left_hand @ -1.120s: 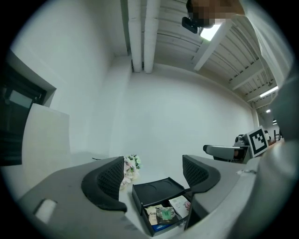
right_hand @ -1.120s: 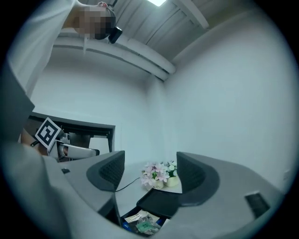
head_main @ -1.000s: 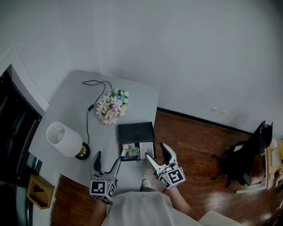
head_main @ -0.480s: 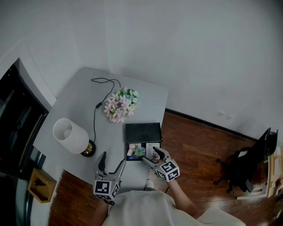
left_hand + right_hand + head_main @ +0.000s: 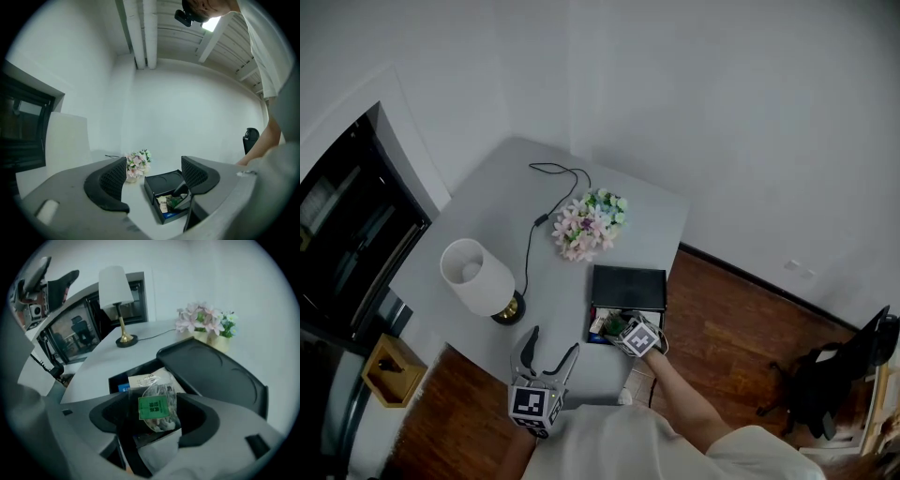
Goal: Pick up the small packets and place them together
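A black box with its lid [image 5: 628,288] folded open lies at the grey table's near right edge and holds several small packets. My right gripper [image 5: 622,328] reaches into it. In the right gripper view a clear packet with a green label [image 5: 157,411] stands between the jaws of the right gripper [image 5: 152,417], and both pads touch it. A white printed packet [image 5: 150,379] and a blue one [image 5: 123,388] lie behind it in the box. My left gripper [image 5: 553,342] hovers left of the box; its jaws are closing with nothing between them [image 5: 153,180].
A white-shaded lamp [image 5: 478,278] stands at the table's left, its cable [image 5: 546,183] running to the far side. A pot of pink and white flowers [image 5: 589,223] stands behind the box. A dark window [image 5: 347,234] is at the left, a wooden floor and black chair [image 5: 825,375] at the right.
My right gripper has moved forward and left into the box and narrowed around the clear packet. The left gripper has stayed near the table's front edge. The head camera has shifted.
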